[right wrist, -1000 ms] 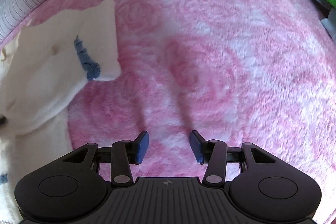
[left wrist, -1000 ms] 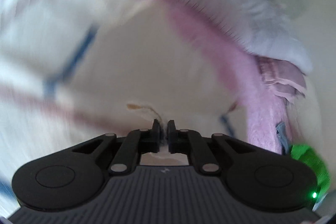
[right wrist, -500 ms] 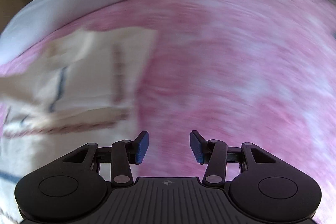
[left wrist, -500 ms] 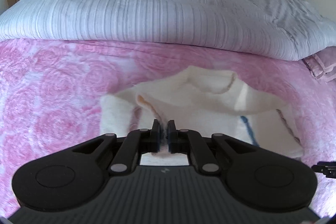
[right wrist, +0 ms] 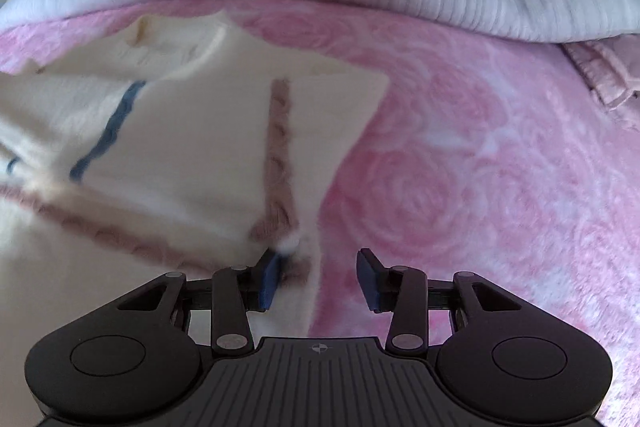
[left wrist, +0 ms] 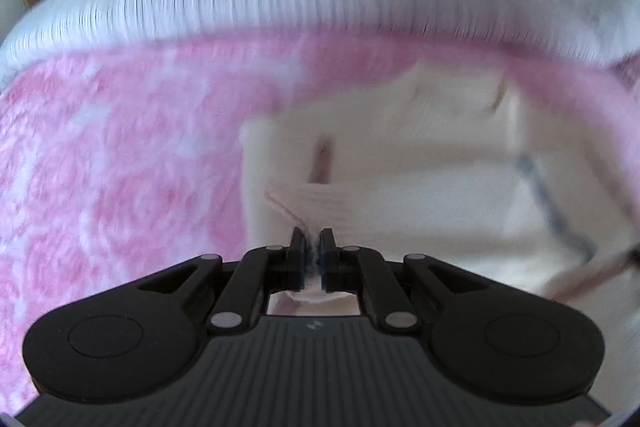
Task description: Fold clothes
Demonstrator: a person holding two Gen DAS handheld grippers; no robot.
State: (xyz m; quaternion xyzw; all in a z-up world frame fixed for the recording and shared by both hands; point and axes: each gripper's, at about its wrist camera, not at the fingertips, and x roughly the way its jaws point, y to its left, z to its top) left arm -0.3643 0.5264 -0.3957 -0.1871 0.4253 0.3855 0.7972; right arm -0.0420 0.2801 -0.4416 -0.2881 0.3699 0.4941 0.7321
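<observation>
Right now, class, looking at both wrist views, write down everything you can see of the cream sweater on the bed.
The cream sweater looks like a soft, fuzzy knit, with one blue stripe and brownish-pink cable stripes. It lies partly folded and rumpled on the pink rose-patterned blanket. The left gripper is shut on a pinch of its edge. The right gripper, whose jaws have just been closing, is open at another edge, one pad touching the knit.

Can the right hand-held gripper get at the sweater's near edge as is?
Probably yes: the right hand-held gripper stands open astride the sweater edge, jaws just closing, nothing in between but fabric.
</observation>
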